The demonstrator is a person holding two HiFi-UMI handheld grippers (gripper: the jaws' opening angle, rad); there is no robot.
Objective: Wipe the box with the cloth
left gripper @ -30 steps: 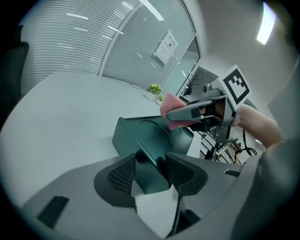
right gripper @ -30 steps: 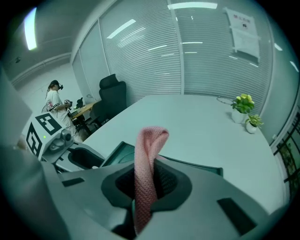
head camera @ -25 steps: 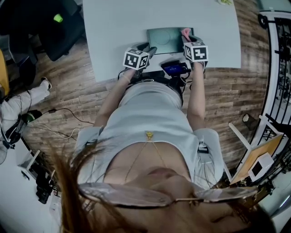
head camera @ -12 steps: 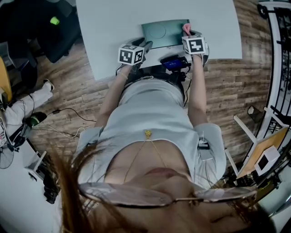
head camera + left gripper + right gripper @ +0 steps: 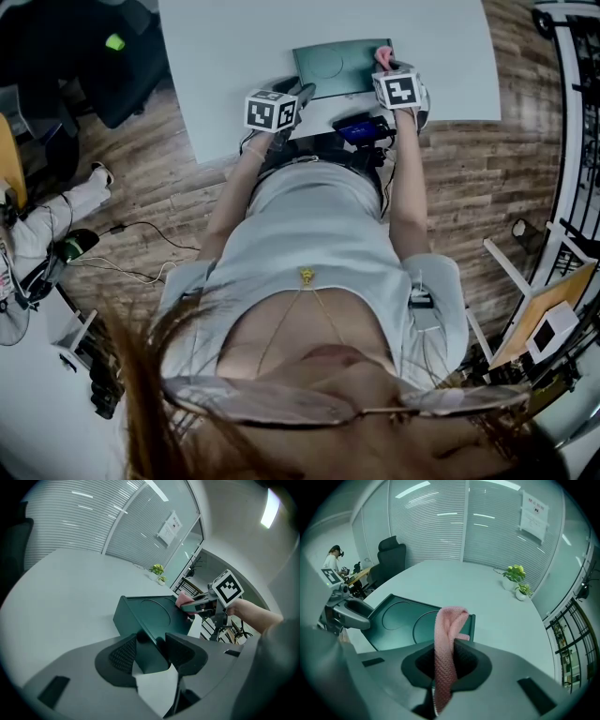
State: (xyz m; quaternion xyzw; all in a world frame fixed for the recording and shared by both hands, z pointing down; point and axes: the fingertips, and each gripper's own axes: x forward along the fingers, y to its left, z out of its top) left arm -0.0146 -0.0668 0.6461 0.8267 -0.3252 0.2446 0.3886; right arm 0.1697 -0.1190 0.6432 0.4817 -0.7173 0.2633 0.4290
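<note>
While the left gripper [image 5: 151,649] is clamped on the near corner of the dark green box [image 5: 151,615], a pad on either side of its wall, the right gripper [image 5: 446,654] is closed on a pink cloth [image 5: 449,620]. The cloth runs up through those jaws as a folded strip. Its looped end stands over the box's near right corner, though that view does not settle whether it touches the rim.

The box lies on the white table [image 5: 234,47], close to the edge nearest the person and between the two grippers. It is shallow and open on top, with two round outlines pressed into its floor.

The left gripper view shows the cloth's end set against the box's far corner, under the right gripper, where the head view gives only a small pink spot. The head view shows a small dark device [image 5: 361,129] with a lit blue screen at the table's edge. The right gripper view shows two small potted plants [image 5: 516,581] farther along the table.
</note>
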